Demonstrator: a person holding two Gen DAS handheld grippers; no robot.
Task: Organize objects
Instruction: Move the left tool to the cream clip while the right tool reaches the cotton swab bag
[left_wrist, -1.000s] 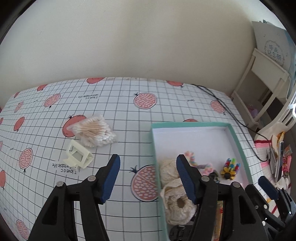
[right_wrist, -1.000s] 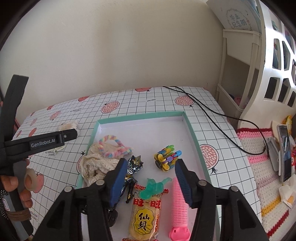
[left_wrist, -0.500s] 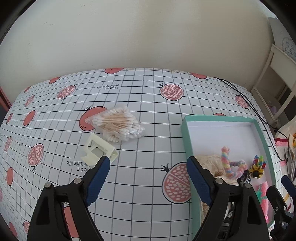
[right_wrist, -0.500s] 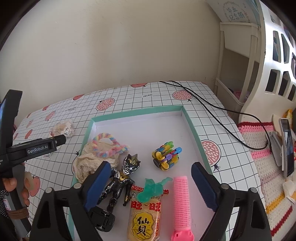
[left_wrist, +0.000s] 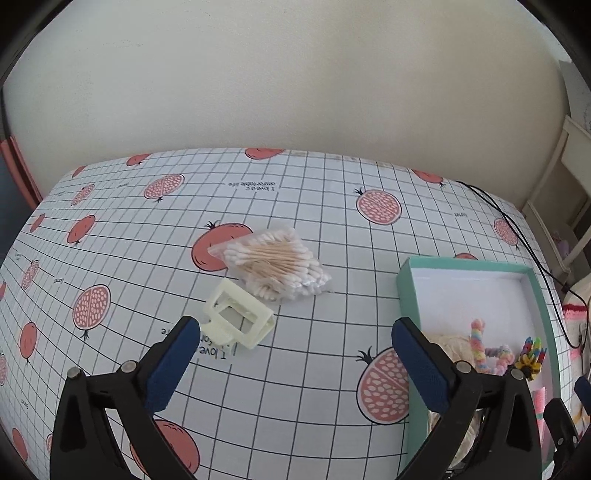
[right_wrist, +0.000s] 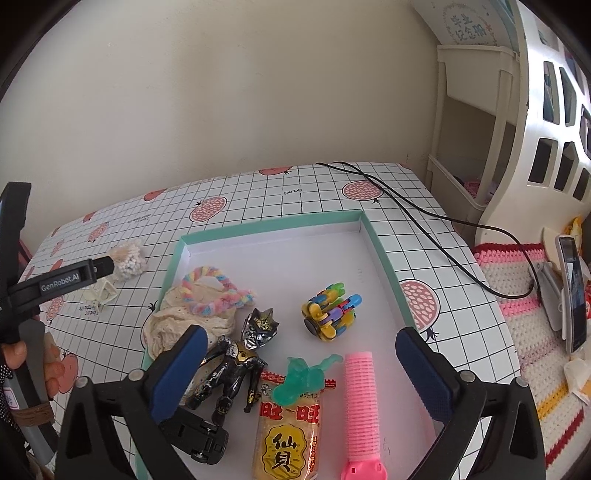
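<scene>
table (left_wrist: 332, 206): white grid cloth printed with red pomegranates, set against a cream wall
left gripper (left_wrist: 291, 354): over the bare cloth, jaws spread wide and just been opening, nothing between the blue pads
right gripper (right_wrist: 299, 373): over the near end of the box, jaws spread wide and just been opening, no pad pressing on anything
box (right_wrist: 380, 254): shallow, teal rim, white floor, lying flat on the cloth; far half bare
cotton swabs (left_wrist: 275, 262): clear bag of wooden-stick swabs, on the cloth left of the box, well apart from it
hair claw (left_wrist: 238, 319): cream plastic, on the cloth just beside the swab bag, near the left gripper's left pad
lace cloth (right_wrist: 184, 321): cream, bunched in the box's left side against the wall
pastel ring (right_wrist: 210, 291): fuzzy rainbow loop lying on the lace cloth
figure (right_wrist: 236, 362): black and silver toy with horned head, lying in the box near its front left
link toy (right_wrist: 330, 314): coiled multicolour plastic links, middle of the box
snack packet (right_wrist: 286, 432): yellow and red, printed characters, front of the box
green piece (right_wrist: 303, 376): translucent, resting on the packet's top end
hair roller (right_wrist: 360, 402): pink, ribbed, lying lengthways right of the packet
cable (right_wrist: 424, 218): black, trailing across the far right of the cloth
phone (right_wrist: 572, 291): propped upright off the table's right edge, over a crocheted mat
</scene>
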